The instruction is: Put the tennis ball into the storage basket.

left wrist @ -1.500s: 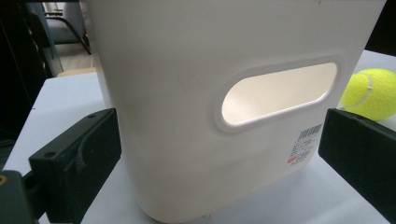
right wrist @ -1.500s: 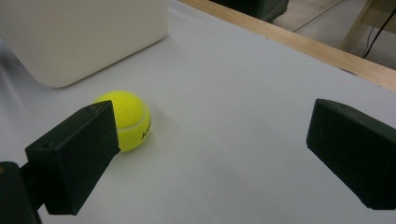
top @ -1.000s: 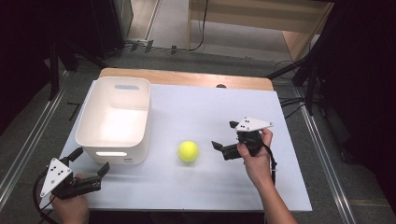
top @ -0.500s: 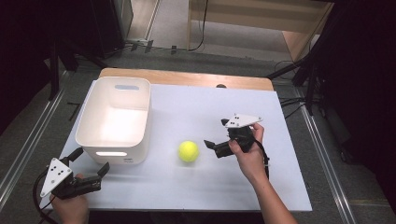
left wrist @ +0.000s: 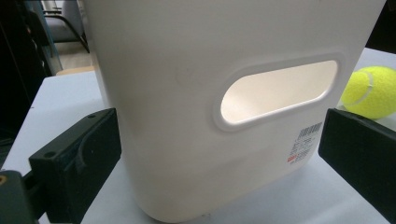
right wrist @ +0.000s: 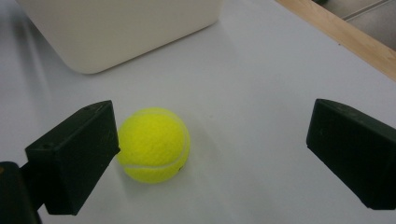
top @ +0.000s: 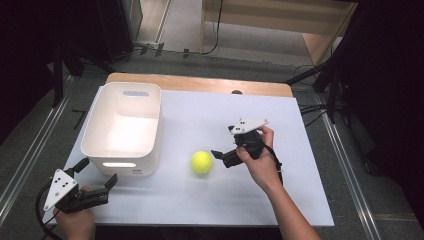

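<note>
Jaws on both of my grippers stand wide apart and hold nothing. From there I go by size. My worktop (top: pixel 300 150) is a white sheet that takes up the middle of the high view, with a strip of bare wood along its far edge. On its left part, in the centre-left of the frame, sits the white bin (top: pixel 122 131), upright, with a slot handle cut into each end wall. In the left gripper view the bin's near wall (left wrist: pixel 224 93) takes most of the picture, its slot handle right of centre and a small barcode label at the lower right of the wall.

My right gripper (top: pixel 222 156) is just right of centre in the high view, held in my right hand (top: pixel 260 162), its jaws pointing left toward the tennis ball. My left gripper (top: pixel 95 172) is at the lower left of the frame, at the near edge of the worktop, its jaws pointing at the near wall of the bin, close to it but, as far as I can tell, not touching.

Smallest is the tennis ball (top: pixel 202 162), yellow-green, resting on the worktop a little below the middle of the high view, between the bin and my right gripper. In the right gripper view the ball (right wrist: pixel 154 144) lies just beside the left-hand jaw, well apart from the right-hand one. I cannot tell whether that nearer jaw touches it. The ball also shows at the right edge of the left gripper view (left wrist: pixel 369 91).
</note>
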The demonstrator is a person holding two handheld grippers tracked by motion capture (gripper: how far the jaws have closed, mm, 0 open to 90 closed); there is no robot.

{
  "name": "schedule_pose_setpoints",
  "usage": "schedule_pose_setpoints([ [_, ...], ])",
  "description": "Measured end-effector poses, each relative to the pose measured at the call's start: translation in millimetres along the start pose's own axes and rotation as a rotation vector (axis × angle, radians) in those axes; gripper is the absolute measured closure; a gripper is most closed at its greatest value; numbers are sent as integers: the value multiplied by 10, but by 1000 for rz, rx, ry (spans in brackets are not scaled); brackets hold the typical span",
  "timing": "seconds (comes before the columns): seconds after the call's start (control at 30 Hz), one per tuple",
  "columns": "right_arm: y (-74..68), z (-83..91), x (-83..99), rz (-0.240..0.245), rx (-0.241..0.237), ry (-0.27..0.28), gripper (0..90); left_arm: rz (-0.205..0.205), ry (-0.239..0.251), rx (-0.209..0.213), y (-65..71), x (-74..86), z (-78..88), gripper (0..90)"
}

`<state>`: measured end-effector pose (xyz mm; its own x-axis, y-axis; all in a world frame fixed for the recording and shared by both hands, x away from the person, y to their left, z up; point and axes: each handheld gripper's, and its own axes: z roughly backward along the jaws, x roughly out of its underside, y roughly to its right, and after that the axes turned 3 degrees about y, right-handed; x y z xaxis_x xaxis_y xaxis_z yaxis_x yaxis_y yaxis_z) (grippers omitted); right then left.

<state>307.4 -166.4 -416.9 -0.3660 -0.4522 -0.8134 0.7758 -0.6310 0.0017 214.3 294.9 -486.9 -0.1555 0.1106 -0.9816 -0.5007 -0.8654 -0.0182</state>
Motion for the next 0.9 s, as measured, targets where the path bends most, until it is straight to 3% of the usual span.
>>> schedule_pose_setpoints([
  [0.9,-73,-284,-145,41,-79,-187,10,5,-2,0,-7,-2,3,0],
])
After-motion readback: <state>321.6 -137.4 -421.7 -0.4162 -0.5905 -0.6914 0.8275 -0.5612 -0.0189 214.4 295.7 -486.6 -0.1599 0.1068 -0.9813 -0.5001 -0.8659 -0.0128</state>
